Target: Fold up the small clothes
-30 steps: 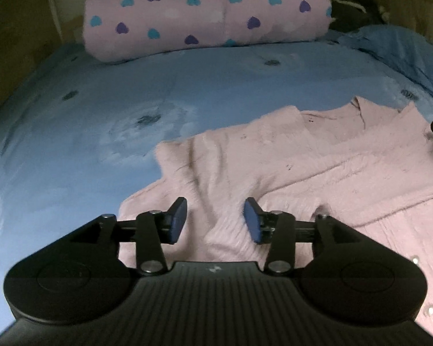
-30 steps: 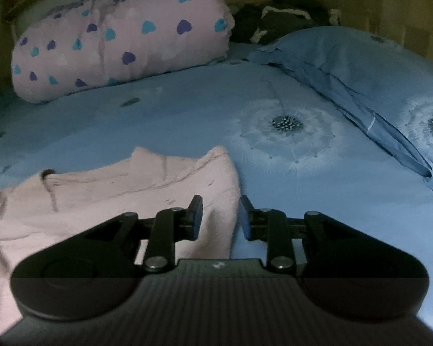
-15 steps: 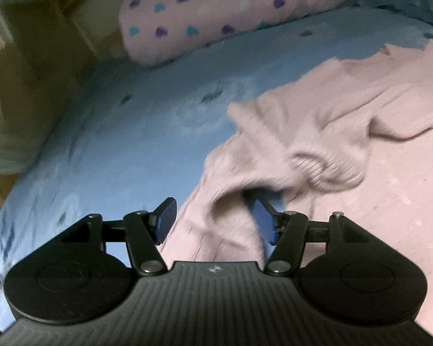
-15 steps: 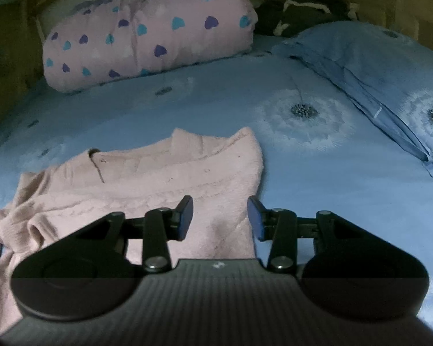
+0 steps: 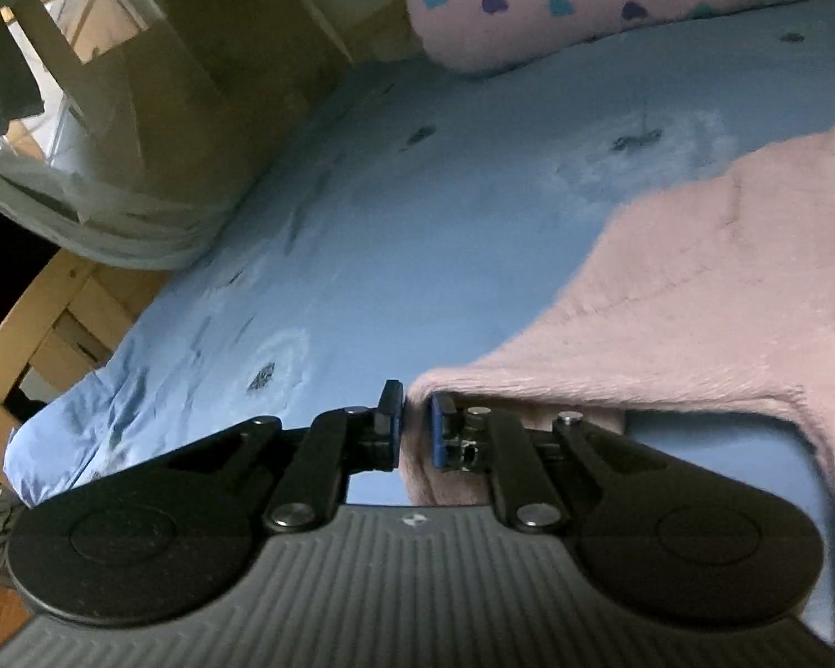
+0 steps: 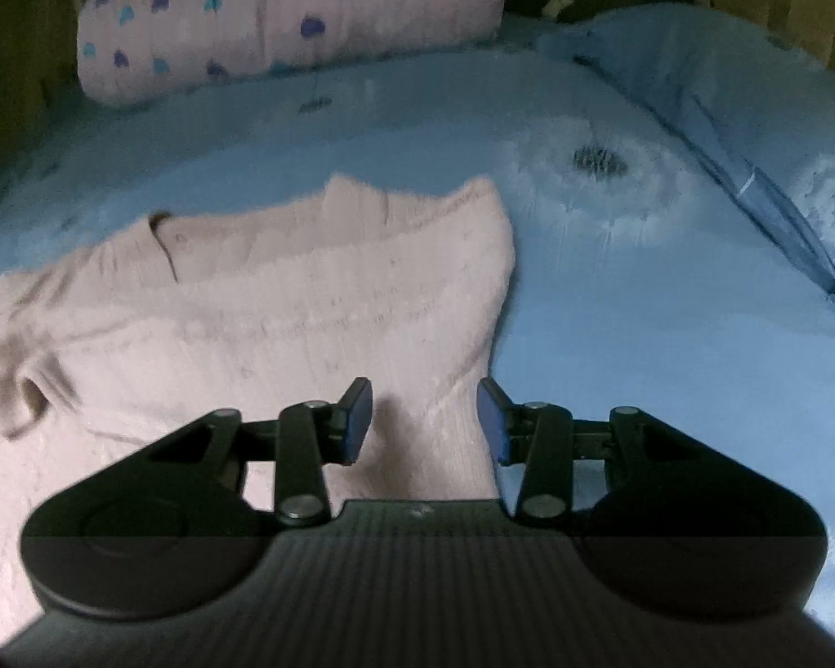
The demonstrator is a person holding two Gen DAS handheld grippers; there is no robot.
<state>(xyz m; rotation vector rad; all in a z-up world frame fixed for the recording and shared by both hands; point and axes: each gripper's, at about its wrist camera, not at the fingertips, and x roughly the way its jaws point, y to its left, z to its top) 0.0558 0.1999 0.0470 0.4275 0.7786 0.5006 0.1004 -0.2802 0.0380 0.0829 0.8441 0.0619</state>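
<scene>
A small pink knit sweater (image 6: pixel 284 300) lies spread on the blue bedsheet (image 6: pixel 612 300). In the left wrist view the sweater (image 5: pixel 696 300) fills the right side, and my left gripper (image 5: pixel 416 428) is shut on a corner of its edge, lifting that corner a little off the sheet. My right gripper (image 6: pixel 424 417) is open, its jaws wide apart over the sweater's right edge, with pink fabric lying between them. A sleeve cuff (image 6: pixel 28 395) shows at the left of the right wrist view.
A pink pillow with blue and purple hearts (image 6: pixel 284 16) lies at the far end of the bed. A blue pillow (image 6: pixel 751 128) sits at the right. The bed's left edge and a wooden frame (image 5: pixel 33 323) show in the left wrist view.
My left gripper has swung left and down to the sweater's edge and shut on its corner. My right gripper has opened wider and moved closer over the sweater's right edge.
</scene>
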